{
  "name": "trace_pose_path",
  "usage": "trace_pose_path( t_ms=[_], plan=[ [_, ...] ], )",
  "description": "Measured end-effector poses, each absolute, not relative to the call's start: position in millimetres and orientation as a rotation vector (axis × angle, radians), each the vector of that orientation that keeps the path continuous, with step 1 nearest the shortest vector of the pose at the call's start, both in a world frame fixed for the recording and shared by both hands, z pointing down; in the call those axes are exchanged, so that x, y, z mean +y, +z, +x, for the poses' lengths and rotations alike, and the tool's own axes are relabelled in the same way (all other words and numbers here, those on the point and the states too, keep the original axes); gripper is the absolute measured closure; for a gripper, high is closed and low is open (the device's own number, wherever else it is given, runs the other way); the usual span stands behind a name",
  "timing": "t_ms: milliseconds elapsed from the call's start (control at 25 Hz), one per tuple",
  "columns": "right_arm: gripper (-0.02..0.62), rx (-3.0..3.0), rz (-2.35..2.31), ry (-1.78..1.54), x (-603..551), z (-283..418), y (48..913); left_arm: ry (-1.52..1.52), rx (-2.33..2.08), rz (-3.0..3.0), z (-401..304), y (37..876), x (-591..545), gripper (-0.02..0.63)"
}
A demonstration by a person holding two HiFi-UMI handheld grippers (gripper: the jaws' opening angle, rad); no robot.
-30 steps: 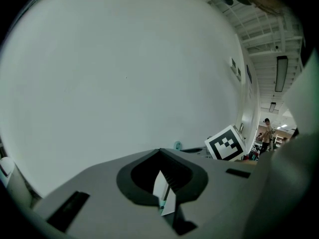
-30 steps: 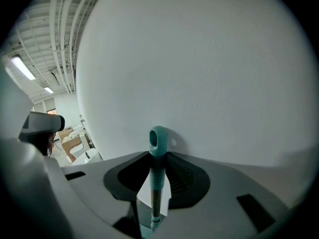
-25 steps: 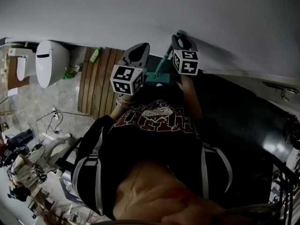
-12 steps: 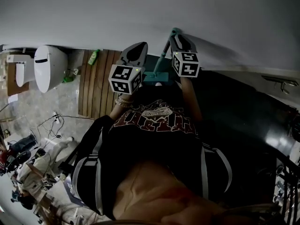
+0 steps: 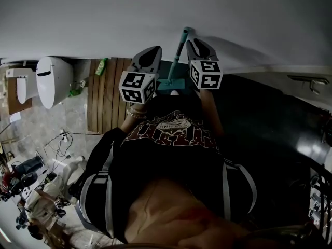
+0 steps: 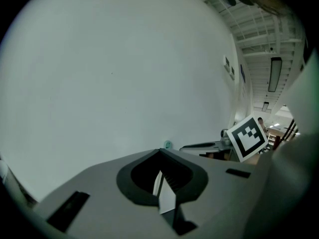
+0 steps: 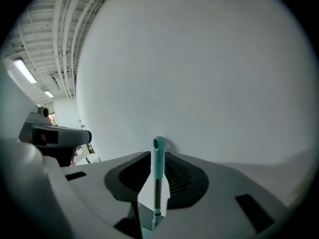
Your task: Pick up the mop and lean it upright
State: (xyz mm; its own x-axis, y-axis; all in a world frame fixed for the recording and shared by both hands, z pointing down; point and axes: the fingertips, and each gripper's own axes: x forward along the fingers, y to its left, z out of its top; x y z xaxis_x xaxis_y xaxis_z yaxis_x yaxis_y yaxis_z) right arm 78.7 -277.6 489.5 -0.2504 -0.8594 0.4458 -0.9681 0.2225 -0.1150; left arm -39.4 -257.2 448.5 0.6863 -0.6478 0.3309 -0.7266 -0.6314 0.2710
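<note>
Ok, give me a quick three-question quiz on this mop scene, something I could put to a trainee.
1. True or false: the mop handle stands between the jaws of the right gripper.
2. In the head view, what stands at the far left? A) a fridge B) a toilet C) a bicycle
3. Fill in: the ___ gripper has nothing between its jaws.

Key:
1. True. The jaws are closing with the handle between them, and the pads do not seem to press on it yet.
2. B.
3. Left: the left gripper faces only the bare wall.
</note>
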Motion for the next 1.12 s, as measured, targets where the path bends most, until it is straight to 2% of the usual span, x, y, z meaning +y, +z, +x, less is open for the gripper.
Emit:
trace_pose_path(
  t_ms=[480, 1120],
  plan=[
    [0.571, -2.247, 1.731, 0.504, -245.3, 80.1, 469.2, 0.276, -1.021, 2.557, -21.9, 439.8, -236.8, 0.56],
    [0.577, -2.36, 1.638, 0.544, -208.6, 57.6, 455.1, 0.308, -0.934, 2.596, 3.3, 437.0, -213.1, 0.56]
  ],
)
